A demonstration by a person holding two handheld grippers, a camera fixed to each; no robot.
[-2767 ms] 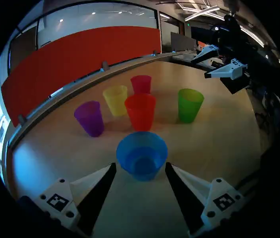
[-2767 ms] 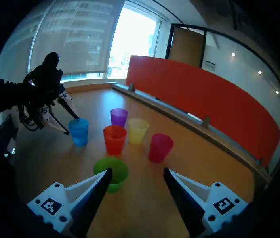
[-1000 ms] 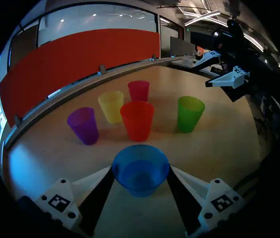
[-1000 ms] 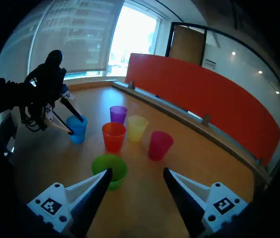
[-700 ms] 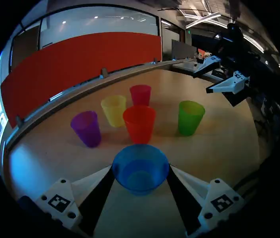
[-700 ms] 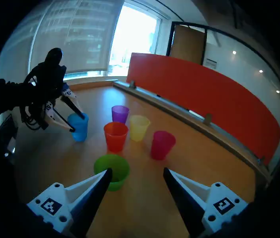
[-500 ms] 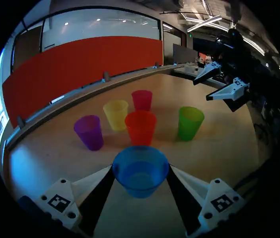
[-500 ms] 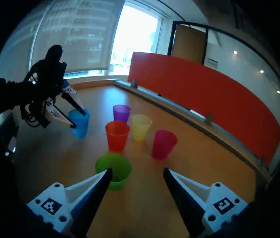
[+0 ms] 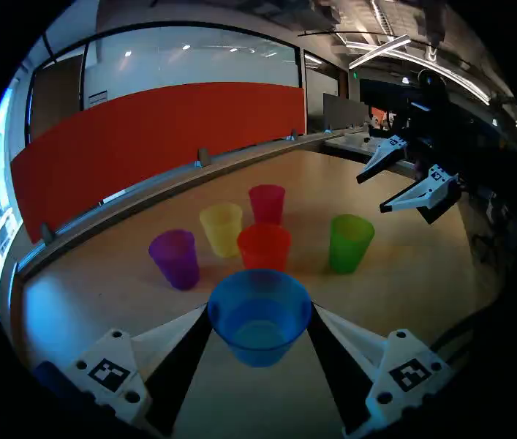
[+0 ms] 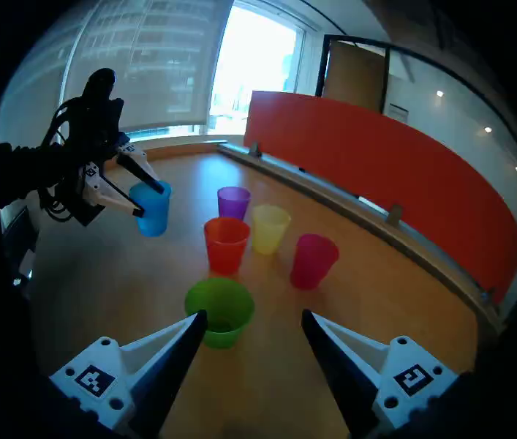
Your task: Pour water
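A blue cup (image 9: 259,325) sits upright between the fingers of my left gripper (image 9: 259,311), which is shut on it and holds it off the wooden table (image 9: 419,271); it seems to hold some water. The right gripper view shows the same blue cup (image 10: 153,217) in the air at the far left, in my left gripper (image 10: 152,203). My right gripper (image 10: 252,322) is open, hovering just behind a green cup (image 10: 220,311). From the left gripper view, my right gripper (image 9: 372,194) hangs above and to the right of the green cup (image 9: 349,242).
Standing together on the table are an orange cup (image 9: 264,247), a yellow cup (image 9: 221,228), a purple cup (image 9: 176,257) and a magenta cup (image 9: 267,203). A red partition (image 9: 156,139) runs along the table's far edge. A person's dark sleeve (image 10: 17,172) reaches in at left.
My left gripper closed on the blue cup and lifted it off the table. My right gripper stayed open near the green cup, rising a little.
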